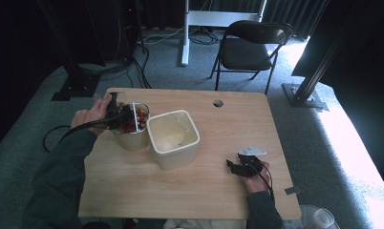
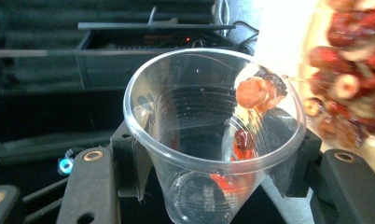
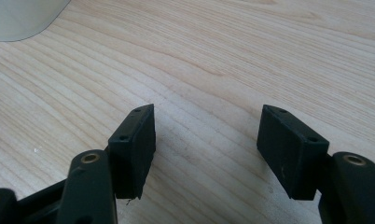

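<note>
Where writing might sit, none legible, left claw (image 2: 213,163) clamping clear cup (image 2: 209,135)

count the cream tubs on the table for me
2. The smaller tub, heaped with red dried fruit, stands at the table's left under the left claw. The larger square tub stands right beside it, toward the centre.

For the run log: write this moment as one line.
left gripper: shut on clear plastic cup, over container of red dried fruit | cup: few red pieces inside | right gripper: open, empty, above table
</note>
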